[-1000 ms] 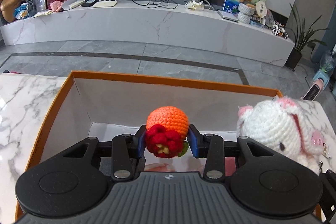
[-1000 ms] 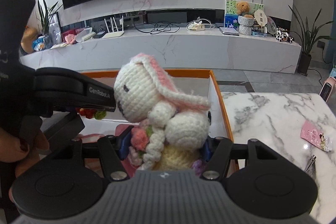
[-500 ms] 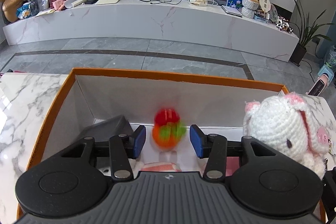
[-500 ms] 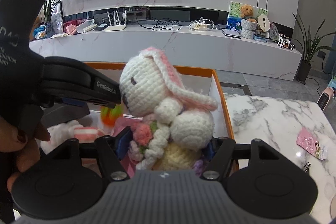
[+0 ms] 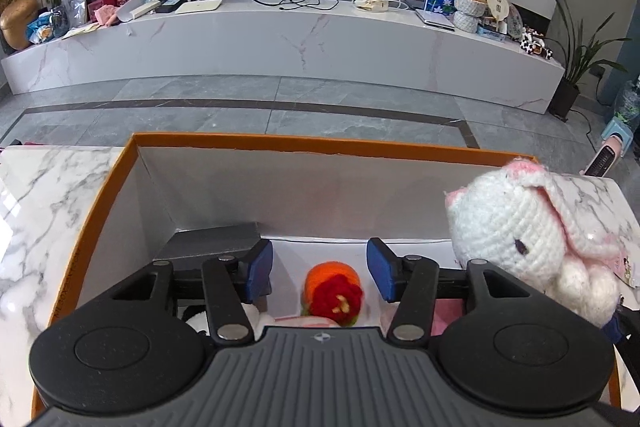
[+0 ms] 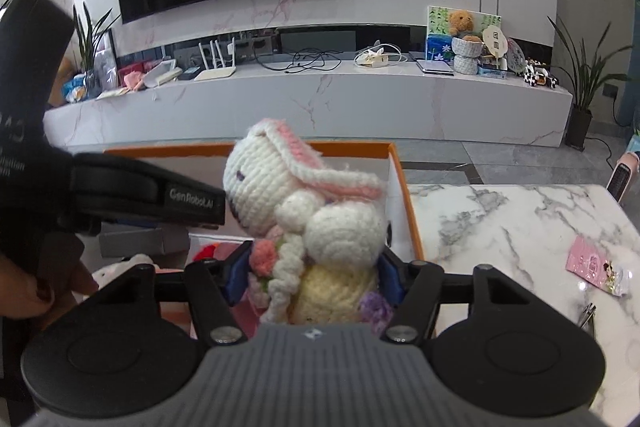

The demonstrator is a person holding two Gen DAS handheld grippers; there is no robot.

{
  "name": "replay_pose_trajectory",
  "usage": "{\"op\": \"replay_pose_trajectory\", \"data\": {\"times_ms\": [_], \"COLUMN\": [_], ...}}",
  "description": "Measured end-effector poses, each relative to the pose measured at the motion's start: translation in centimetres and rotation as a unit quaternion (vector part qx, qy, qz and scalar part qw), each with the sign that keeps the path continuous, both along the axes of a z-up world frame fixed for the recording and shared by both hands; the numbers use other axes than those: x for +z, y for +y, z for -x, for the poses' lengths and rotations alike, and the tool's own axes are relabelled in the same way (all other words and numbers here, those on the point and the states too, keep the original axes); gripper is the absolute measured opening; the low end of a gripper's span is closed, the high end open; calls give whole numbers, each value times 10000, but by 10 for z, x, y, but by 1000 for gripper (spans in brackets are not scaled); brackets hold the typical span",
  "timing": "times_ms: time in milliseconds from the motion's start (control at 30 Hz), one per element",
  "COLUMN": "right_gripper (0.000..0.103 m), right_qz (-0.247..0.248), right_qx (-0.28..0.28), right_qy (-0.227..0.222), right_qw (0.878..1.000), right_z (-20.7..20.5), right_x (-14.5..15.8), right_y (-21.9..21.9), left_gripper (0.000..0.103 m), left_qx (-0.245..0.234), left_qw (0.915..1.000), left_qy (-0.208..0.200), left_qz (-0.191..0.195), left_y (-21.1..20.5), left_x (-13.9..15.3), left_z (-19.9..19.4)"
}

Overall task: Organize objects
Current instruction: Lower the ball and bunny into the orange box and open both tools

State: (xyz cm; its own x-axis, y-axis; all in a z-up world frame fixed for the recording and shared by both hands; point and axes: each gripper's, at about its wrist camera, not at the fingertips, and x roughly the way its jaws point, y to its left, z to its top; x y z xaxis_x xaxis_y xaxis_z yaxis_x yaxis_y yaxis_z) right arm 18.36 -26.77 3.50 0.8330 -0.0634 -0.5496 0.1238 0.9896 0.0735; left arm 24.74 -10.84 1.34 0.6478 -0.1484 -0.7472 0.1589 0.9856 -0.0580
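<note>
From the left wrist camera, the left tongs [image 5: 320,269] hover over the orange-rimmed box [image 5: 304,142] on the marble tabletop [image 5: 44,195], blue pads parted and gripping nothing; they have just been opening, and the crocheted orange ball with a red flower [image 5: 334,291] lies loose on the box floor below the gap, touching neither pad. Inside the box there is also a grey box [image 5: 212,247] tucked in the far left corner, something pink and white along the near edge, mostly hidden by the tongs body. At the right edge, the white crocheted bunny [image 5: 520,239] with pink ears is up above the box's right side. Over to the right wrist camera: the right tongs [image 6: 314,277] are clamped on that bunny [image 6: 304,211], pads pressing its lower body from both sides, and their jaws have just been closing on it. The bunny sits upright, head above the box rim [image 6: 404,187], over the box's right end. The left gripper's black arm crosses in from the left, held by a hand [image 6: 28,291]. Below it, the grey box and a bit of red yarn show inside. On the tabletop to the right lies a small pink packet [image 6: 592,263].
</note>
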Motion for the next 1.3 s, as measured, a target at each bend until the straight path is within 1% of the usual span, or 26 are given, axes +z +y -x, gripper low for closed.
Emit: {"op": "replay_pose_trajectory", "data": {"times_ms": [67,200,333,367,500,567,667,933,1133,1300], "right_gripper": [63,63,65,66,67,69,68,76,81,84], "right_qz": [-75,15,284,329,309,259,202,244,230,294], "right_qx": [-24,7,-3,-6,-67,-103,-168,-88,80,108], "right_qy": [-29,1,156,133,-132,-153,-276,-229,-199,-192], "right_qw": [10000,10000,9995,9994,9994,9995,9993,9994,9995,9993], "right_z": [0,-5,-10,-10,-7,-7,-6,-6,6,23], "right_x": [0,-1,-1,1,-1,0,2,6,16,27], "right_y": [0,3,10,11,10,9,5,5,12,18], "left_gripper": [61,61,63,63,64,65,65,65,65,66], "left_qx": [-22,-22,8,-3,11,48,43,10,3,-19], "left_qw": [10000,10000,10000,10000,9999,9999,10000,9999,9996,9987], "left_qy": [-6,-27,-37,-43,-93,-99,-80,-99,-245,-467], "left_qz": [-25,-16,-57,-78,-75,-41,-29,-25,-119,-225], "left_y": [-1,-1,0,1,4,6,6,8,10,18], "left_x": [0,0,1,1,4,5,5,8,22,44], "left_z": [0,1,3,3,3,2,1,5,17,41]}}
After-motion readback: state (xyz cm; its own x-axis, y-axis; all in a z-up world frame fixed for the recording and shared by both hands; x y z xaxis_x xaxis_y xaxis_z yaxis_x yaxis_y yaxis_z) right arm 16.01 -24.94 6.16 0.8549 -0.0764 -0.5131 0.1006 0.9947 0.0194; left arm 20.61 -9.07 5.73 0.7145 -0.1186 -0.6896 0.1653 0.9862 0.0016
